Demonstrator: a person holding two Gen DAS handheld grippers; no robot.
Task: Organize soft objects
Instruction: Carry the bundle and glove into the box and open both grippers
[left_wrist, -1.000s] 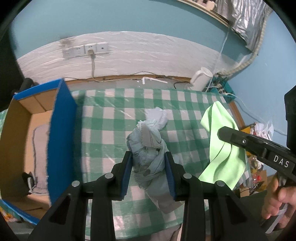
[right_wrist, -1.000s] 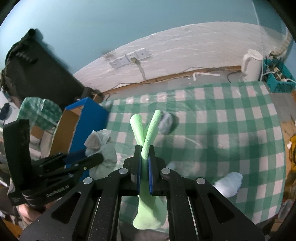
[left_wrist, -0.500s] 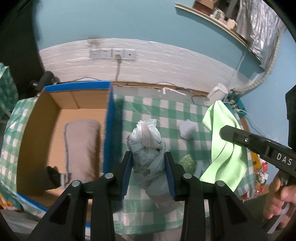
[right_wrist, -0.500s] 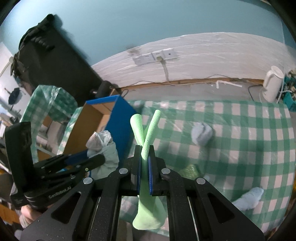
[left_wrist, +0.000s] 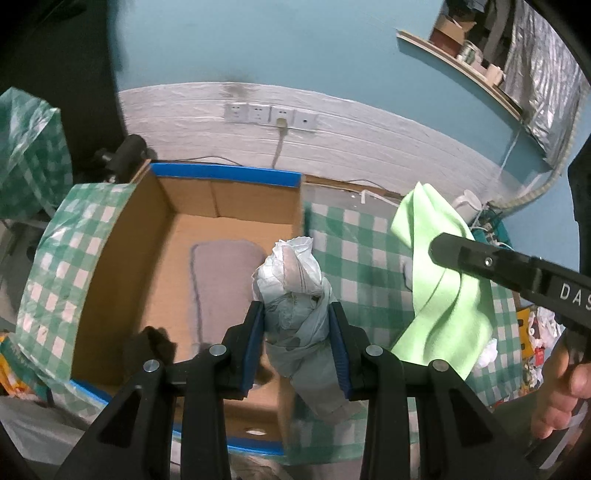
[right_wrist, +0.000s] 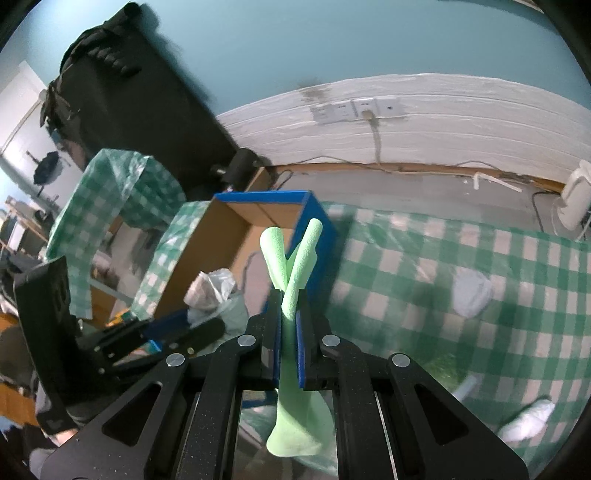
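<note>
My left gripper is shut on a pale blue-grey bundled cloth and holds it in the air over the right edge of an open cardboard box with blue-taped rims. A grey towel and a dark item lie inside the box. My right gripper is shut on a folded light green cloth, held above the checked table; the green cloth also shows in the left wrist view, to the right of the box. The left gripper shows in the right wrist view.
A green-and-white checked tablecloth covers the table. On it lie a pale grey bundle, a white sock-like item and a greenish item. A white kettle stands at the far right by the wall.
Both grippers have moved left with their cloths. The box has come from the left edge to the middle of the left wrist view, and the bundle now hangs over its right edge.
</note>
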